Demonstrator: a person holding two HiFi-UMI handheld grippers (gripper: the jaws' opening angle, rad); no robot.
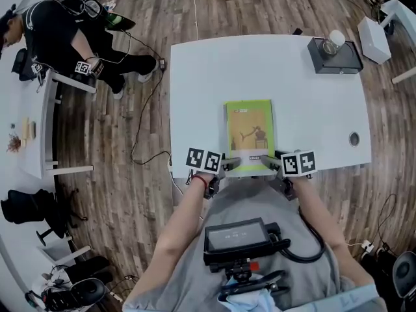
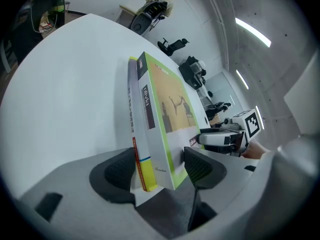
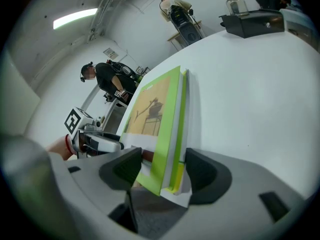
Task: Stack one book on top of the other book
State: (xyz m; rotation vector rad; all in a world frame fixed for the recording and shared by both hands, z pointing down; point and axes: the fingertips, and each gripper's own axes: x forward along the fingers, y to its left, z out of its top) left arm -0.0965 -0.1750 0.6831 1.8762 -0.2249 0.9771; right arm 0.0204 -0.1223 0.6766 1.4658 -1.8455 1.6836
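Books stacked at the near edge of the white table (image 1: 201,83), gripped at both near corners.

Green book (image 1: 248,132) lies flat on top of the lower book (image 2: 132,104), their edges nearly even. Left gripper (image 1: 229,166) has its jaws wide apart yet closed on the near left corner of the stack (image 3: 176,129), one pad on the green cover, the other against the lower book. Right gripper (image 1: 273,164) clamps the near right corner the same way. Black box (image 1: 335,56) stands at the far right corner.

floor (image 1: 117,142): wood planks | table (image 1: 201,83): white | walls (image 2: 287,59): grey concrete | strip light (image 2: 252,31): on
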